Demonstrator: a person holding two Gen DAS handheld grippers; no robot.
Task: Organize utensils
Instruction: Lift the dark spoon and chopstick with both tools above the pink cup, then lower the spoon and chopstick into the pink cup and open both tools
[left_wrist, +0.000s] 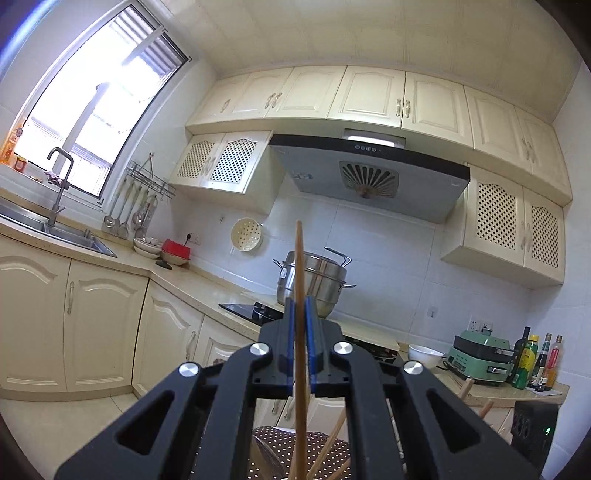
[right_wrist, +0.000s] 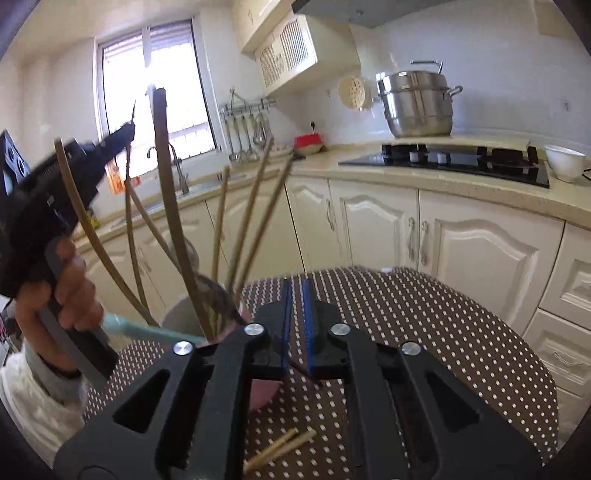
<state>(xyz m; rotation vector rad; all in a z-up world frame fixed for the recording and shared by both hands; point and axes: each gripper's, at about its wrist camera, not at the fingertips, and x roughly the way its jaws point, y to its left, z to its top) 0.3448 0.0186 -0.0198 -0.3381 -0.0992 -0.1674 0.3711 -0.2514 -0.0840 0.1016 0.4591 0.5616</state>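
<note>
Between the blue-lined fingers (left_wrist: 290, 321) of the left gripper (left_wrist: 300, 325) a single wooden chopstick (left_wrist: 300, 295) stands nearly upright, pinched partway along its length: its tip rises well above the fingertips against the steel steamer pot (left_wrist: 314, 282) on the hob, and its lower part drops down between the gripper's black links toward the dotted tablecloth (left_wrist: 325, 443) below. Beside that lower part, more chopsticks (left_wrist: 332, 439) lean up from the bottom edge of the left wrist view. From the right wrist view the same left gripper (right_wrist: 131, 122) shows at the left, blurred, held in the person's left hand (right_wrist: 62, 291) and tilted upward over a pale cup-like holder (right_wrist: 181, 314). Out of this holder a fan of chopsticks (right_wrist: 255, 206) and darker curved utensil handles (right_wrist: 171, 206) splays in several directions; the holder sits at the near-left edge of the round table covered by the brown white-dotted cloth (right_wrist: 424, 325). The right gripper (right_wrist: 298, 295) hovers over the cloth with its fingers drawn close together, only a narrow slit between the blue pads (right_wrist: 285, 325), and nothing is seen held in them. Two loose chopsticks (right_wrist: 280, 448) lie on the cloth below this gripper, near its body and apart from the fingertips. A white bowl (right_wrist: 563, 162) sits on the counter beside the black cooktop (right_wrist: 450, 162).
</note>
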